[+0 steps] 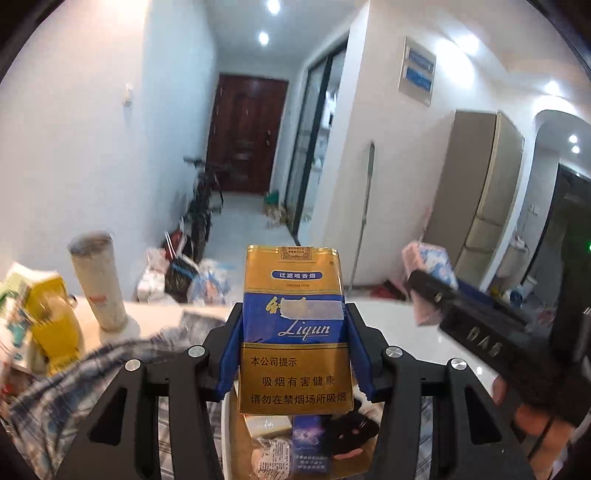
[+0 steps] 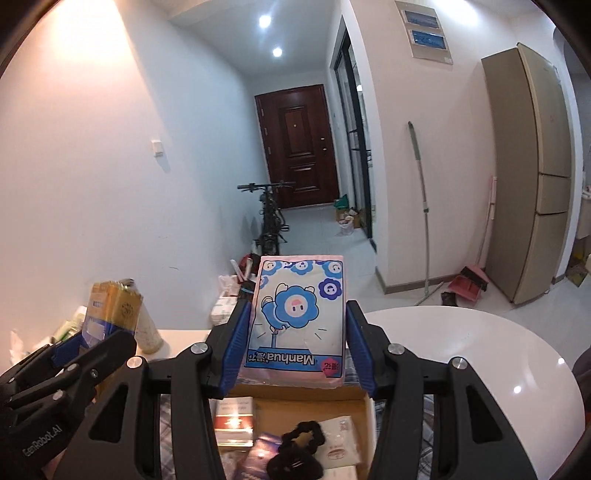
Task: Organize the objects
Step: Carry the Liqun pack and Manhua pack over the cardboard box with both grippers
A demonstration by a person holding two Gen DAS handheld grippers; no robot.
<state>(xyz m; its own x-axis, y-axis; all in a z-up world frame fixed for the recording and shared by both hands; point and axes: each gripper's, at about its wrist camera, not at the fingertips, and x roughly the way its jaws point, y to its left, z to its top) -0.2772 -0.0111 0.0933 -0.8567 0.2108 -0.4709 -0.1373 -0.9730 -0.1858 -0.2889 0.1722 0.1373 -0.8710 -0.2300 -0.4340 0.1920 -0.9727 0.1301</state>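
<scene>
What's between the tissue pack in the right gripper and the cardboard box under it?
Nothing visible. The right gripper holds the tissue pack in the air directly above the open cardboard box. A black hair scrunchie and small packets already lie inside the box.

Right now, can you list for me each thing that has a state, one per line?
Left claw: shut on the cigarette pack, held up.
Cigarette pack: upright, sealed, off the table.
Right claw: shut on the tissue pack, held up.
Tissue pack: print upside down, above the cardboard box.
Cardboard box: open, holding small items.
Brown door: closed.
Ceiling lights: on.
</scene>
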